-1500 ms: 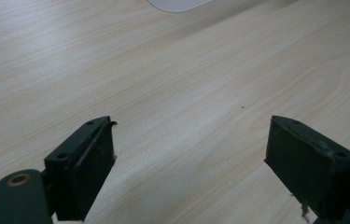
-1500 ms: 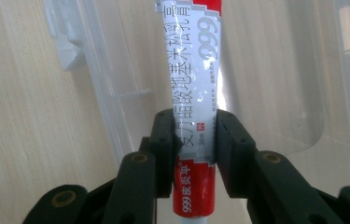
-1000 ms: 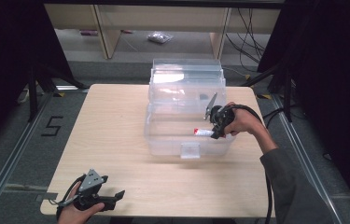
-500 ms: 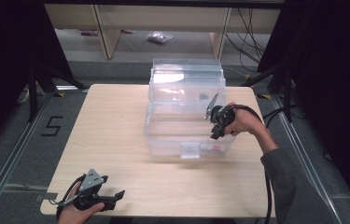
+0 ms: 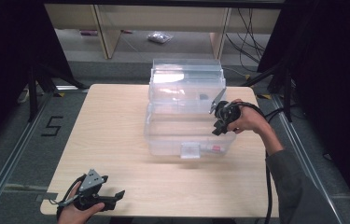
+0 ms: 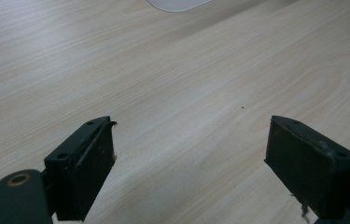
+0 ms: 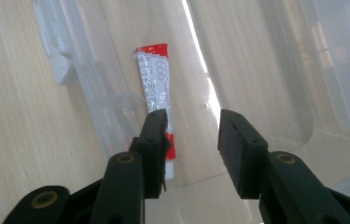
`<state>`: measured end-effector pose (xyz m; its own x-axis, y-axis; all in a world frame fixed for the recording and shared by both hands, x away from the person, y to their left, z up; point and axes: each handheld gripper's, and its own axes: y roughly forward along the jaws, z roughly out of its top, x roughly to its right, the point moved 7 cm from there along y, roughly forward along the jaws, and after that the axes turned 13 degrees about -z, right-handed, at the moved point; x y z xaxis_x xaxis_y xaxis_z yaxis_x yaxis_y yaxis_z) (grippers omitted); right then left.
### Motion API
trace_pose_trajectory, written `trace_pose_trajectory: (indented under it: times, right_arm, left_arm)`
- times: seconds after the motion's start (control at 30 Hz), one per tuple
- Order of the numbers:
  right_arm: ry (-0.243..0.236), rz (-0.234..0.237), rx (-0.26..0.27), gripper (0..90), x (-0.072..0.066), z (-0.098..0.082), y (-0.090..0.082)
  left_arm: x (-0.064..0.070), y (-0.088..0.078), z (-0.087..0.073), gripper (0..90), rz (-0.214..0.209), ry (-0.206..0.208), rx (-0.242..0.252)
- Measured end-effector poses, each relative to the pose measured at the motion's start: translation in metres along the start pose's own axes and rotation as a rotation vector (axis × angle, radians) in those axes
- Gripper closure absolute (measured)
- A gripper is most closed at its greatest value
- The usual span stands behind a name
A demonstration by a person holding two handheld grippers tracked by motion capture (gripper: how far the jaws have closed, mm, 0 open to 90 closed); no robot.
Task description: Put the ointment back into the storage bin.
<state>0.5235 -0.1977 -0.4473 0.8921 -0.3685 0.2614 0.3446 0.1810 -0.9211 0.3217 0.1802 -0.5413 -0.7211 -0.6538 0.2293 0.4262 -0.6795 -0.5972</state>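
Clear box point(image 5: 185, 122) with red-and-silver tube point(image 7: 155, 93), seemingly on its floor, right claw point(image 7: 191, 135) just parting, empty.

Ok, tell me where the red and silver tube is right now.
The tube lies on the floor of the clear plastic bin, near its front right corner, just below the right gripper.

Even overhead light falls on the pale counter point(image 5: 116, 140), while the room around it sinks into near black. Glare whitens the clear storage box point(image 5: 185, 86) (its lid most of all). Both close views are soft, with the near claws slightly blurred and shadows faint.
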Motion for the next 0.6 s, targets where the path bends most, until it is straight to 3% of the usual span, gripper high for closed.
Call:
trace_pose_trajectory:
  times: [0.17,0.5,0.6]
  right_arm:
    - [0.055,-0.024,0.032,58.5,0.004,0.0,-0.008]
    - [0.09,-0.065,0.06,53.7,0.008,-0.001,-0.016]
    - [0.08,-0.06,0.065,53.2,0.008,-0.001,-0.016]
  left_arm:
    - [0.0,0.0,0.0,15.0,0.0,0.0,0.001]
    - [0.0,0.0,0.0,15.0,0.001,0.0,0.001]
    - [0.0,0.0,0.0,15.0,0.002,-0.001,0.0]
